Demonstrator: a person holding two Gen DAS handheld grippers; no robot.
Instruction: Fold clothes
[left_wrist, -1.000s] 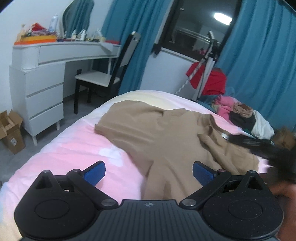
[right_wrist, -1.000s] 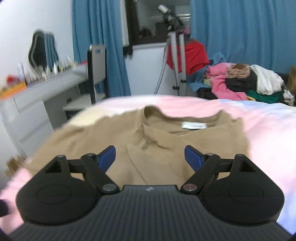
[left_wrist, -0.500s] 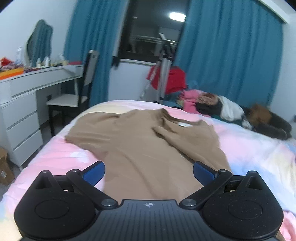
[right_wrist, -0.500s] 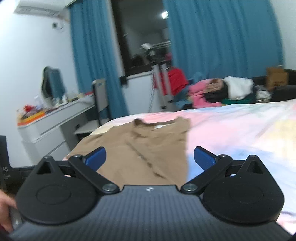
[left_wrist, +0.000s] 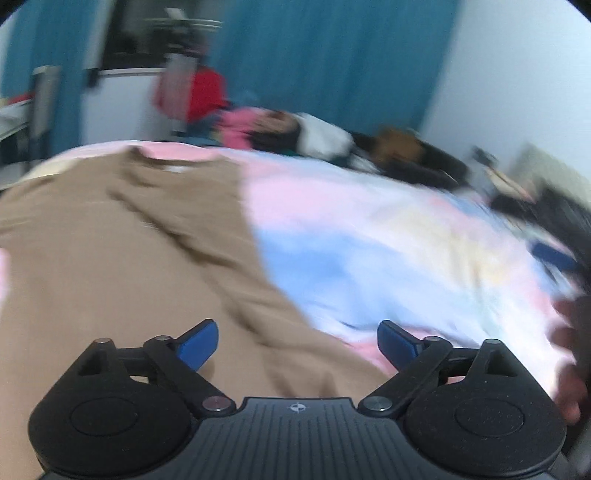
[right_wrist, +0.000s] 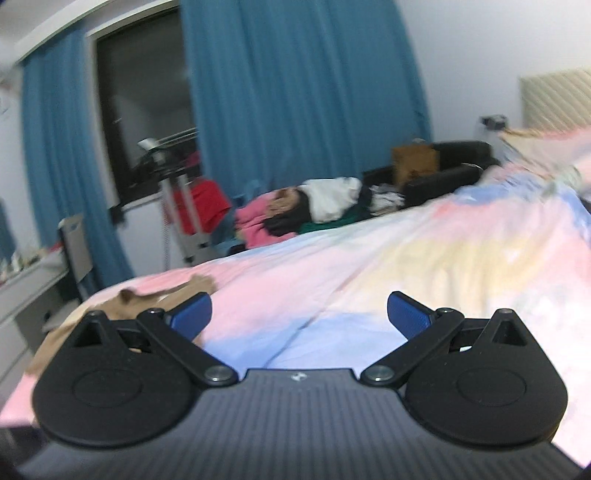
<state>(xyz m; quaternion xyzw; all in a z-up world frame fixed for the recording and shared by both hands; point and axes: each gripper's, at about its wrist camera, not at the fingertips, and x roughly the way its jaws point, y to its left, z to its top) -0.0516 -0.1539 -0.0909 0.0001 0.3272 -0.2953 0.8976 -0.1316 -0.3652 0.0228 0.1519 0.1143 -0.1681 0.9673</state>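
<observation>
A pastel bedspread (right_wrist: 369, 273) covers the bed, with blue curtains (right_wrist: 295, 103) and a heap of clothes (right_wrist: 317, 206) behind. The tan shirt (left_wrist: 110, 258) lies spread flat at the bed's left side. Both the left gripper (left_wrist: 297, 341) and right gripper (right_wrist: 299, 314) have jaws apart, empty. Since a moment ago both cameras have swung rightward; the left view is blurred, perhaps showing a hand (left_wrist: 570, 354).

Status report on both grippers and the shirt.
Left gripper open, over tan shirt. Right gripper open, over pastel bedcover. Shirt lies unfolded, nothing on it.
</observation>
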